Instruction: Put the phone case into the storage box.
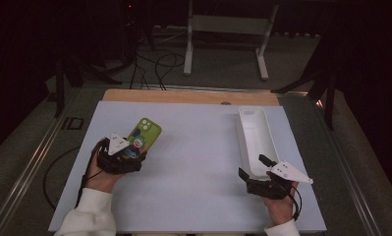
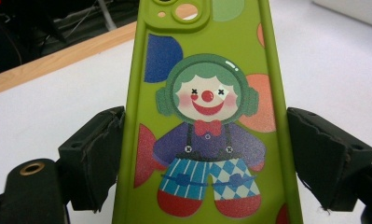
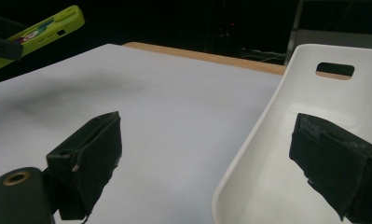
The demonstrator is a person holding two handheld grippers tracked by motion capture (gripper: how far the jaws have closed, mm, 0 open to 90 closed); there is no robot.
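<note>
White tabletop, glossy green phone case

Both grippers are black, the left gripper and the right gripper each topped by a pale grey three-cornered plate and trailing a thin black cable; the jaw pads look like rough, frayed dark foam, a brass-ringed hole sits low on each body, and the sleeves are white

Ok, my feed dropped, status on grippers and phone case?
Left gripper shut on green phone case, lifted off table. Right gripper open, jaws straddling white tray rim. Nothing between.
</note>
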